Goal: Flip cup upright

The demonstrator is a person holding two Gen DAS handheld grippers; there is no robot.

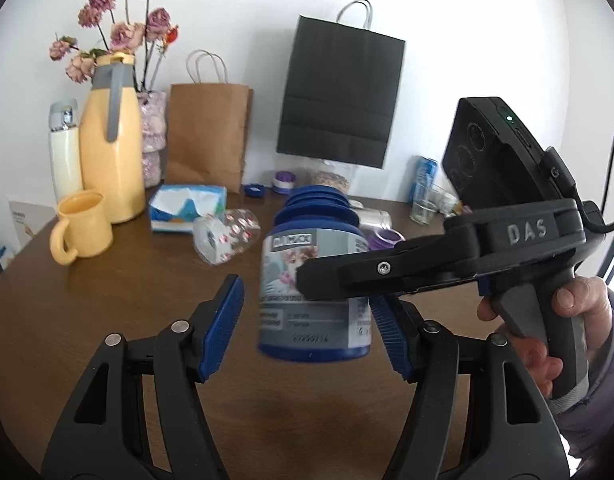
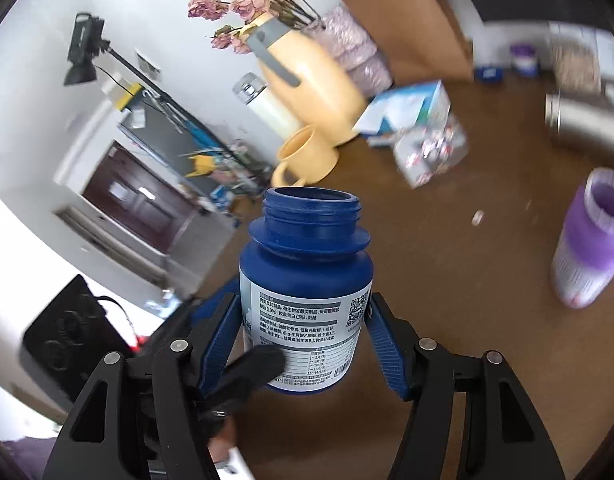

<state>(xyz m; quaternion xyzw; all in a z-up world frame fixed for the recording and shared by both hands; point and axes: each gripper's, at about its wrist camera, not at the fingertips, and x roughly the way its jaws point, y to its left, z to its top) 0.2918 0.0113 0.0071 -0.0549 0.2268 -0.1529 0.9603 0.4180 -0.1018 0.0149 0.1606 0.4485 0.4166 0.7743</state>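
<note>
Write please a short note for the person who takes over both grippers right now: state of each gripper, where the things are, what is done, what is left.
Right gripper: shut on the blue bottle, gripping its labelled body, held above the brown table. The open mouth points away from the camera; no cap on it.
Left gripper: open, its pads either side of the bottle, not clearly touching it.
Done: bottle is lifted and held.
Left: set it upright on the table and release.
Nearby: purple bottle stands open on the right; a clear patterned cup lies on its side behind; yellow mug stands upright.
</note>
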